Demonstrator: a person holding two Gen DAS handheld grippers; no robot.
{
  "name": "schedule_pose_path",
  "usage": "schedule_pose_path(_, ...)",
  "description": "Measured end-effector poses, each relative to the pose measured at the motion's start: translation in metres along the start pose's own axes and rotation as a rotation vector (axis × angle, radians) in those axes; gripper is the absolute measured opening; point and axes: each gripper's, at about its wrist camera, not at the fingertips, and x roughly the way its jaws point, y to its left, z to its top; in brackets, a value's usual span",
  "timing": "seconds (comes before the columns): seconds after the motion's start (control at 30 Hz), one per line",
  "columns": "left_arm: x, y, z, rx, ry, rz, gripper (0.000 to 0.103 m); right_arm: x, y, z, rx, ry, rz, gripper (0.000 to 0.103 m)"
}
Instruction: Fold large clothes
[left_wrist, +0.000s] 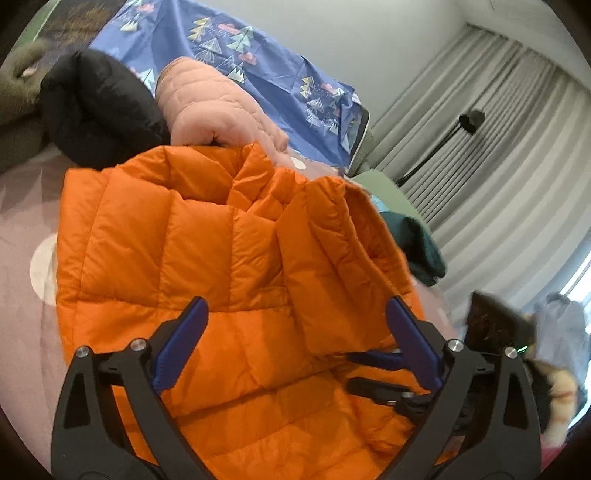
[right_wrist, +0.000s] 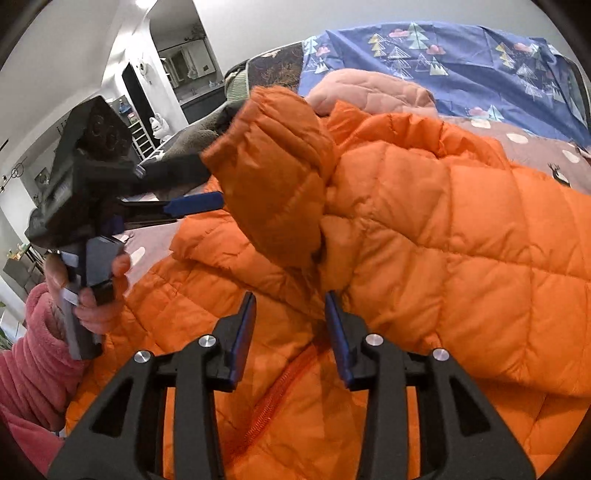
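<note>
Two grippers work over an orange puffer jacket (left_wrist: 229, 258) that lies spread across a bed with a mauve patterned cover (left_wrist: 22, 229).

From the left wrist view, the left gripper (left_wrist: 295, 314) hovers above the jacket's lower part with its blue-padded fingers (left_wrist: 184, 336) spread wide, nothing caught between them. One sleeve (left_wrist: 332, 258) lies folded lengthwise over the jacket's body, its cuff end near the right-hand finger. Part of the other gripper shows low at the right, just beside that finger.

From the right wrist view, the right gripper (right_wrist: 290, 321) points down at the jacket near its orange zipper (right_wrist: 280, 391). Its fingers (right_wrist: 243, 332) stand partly apart, and no fabric is pinched between the pads. Ahead of it a sleeve (right_wrist: 277, 177) hangs raised and bent over the jacket. The left gripper appears at the left of this view, held by a hand (right_wrist: 96, 295) in a pink fleece sleeve (right_wrist: 33, 369); one blue finger tip lies just beside the raised sleeve's cuff, and I cannot tell whether it touches.

Beyond the orange jacket lie a pink quilted jacket (left_wrist: 207, 107) and a black puffy garment (left_wrist: 96, 110), touching each other. A blue sheet printed with trees (left_wrist: 236, 48) rises behind them. Grey curtains (left_wrist: 498, 140) hang at the right, with a black lamp (left_wrist: 471, 122) before them.
</note>
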Motion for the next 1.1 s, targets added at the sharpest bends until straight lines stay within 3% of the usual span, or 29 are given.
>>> schedule_pose_path(0.13,-0.002,-0.004,0.001,0.020,-0.013,-0.021,0.101,0.006,0.005,-0.010,0.039,0.018,0.011,0.039)
schedule_pose_path(0.27,0.028,-0.012,-0.002,0.078,0.058,0.052,0.097,0.015,0.005,-0.014,0.034,0.039,-0.002,0.039)
schedule_pose_path(0.3,0.035,-0.015,-0.003,0.114,0.059,0.095,0.070,0.015,0.006,-0.013,0.028,0.038,-0.008,0.039)
schedule_pose_path(0.33,0.041,-0.017,-0.003,0.142,0.070,0.115,0.029,0.011,0.007,-0.013,0.020,0.032,-0.015,0.039)
schedule_pose_path(0.37,0.049,-0.019,-0.001,0.159,0.107,0.130,0.016,0.005,0.009,-0.011,0.009,0.020,-0.022,0.039)
schedule_pose_path(0.4,0.049,-0.020,0.001,0.150,0.107,0.146,0.013,-0.005,0.010,-0.009,-0.005,-0.007,-0.023,0.039)
schedule_pose_path(0.57,-0.005,-0.043,0.022,0.229,-0.061,0.195,0.012,-0.076,-0.013,0.001,0.029,-0.200,-0.073,0.046)
schedule_pose_path(0.63,-0.025,-0.044,0.026,0.264,-0.098,0.251,0.013,-0.096,-0.035,0.002,0.095,-0.261,-0.163,0.048)
schedule_pose_path(0.73,-0.025,-0.020,0.018,0.299,-0.070,0.414,0.025,-0.083,-0.071,-0.007,0.186,-0.196,-0.343,0.048)
schedule_pose_path(0.83,0.008,0.018,-0.001,0.318,0.034,0.599,0.031,-0.049,-0.093,-0.024,0.227,-0.078,-0.394,0.048)
schedule_pose_path(0.93,0.029,0.027,-0.018,0.364,0.063,0.670,0.036,-0.048,-0.083,-0.024,0.179,-0.077,-0.444,0.049)
schedule_pose_path(1.0,0.027,0.017,-0.016,0.399,0.055,0.709,0.036,-0.054,-0.075,-0.021,0.149,-0.078,-0.469,0.049)
schedule_pose_path(1.1,0.006,0.003,-0.008,0.425,0.002,0.755,0.046,-0.077,-0.071,-0.018,0.130,-0.127,-0.477,0.049)
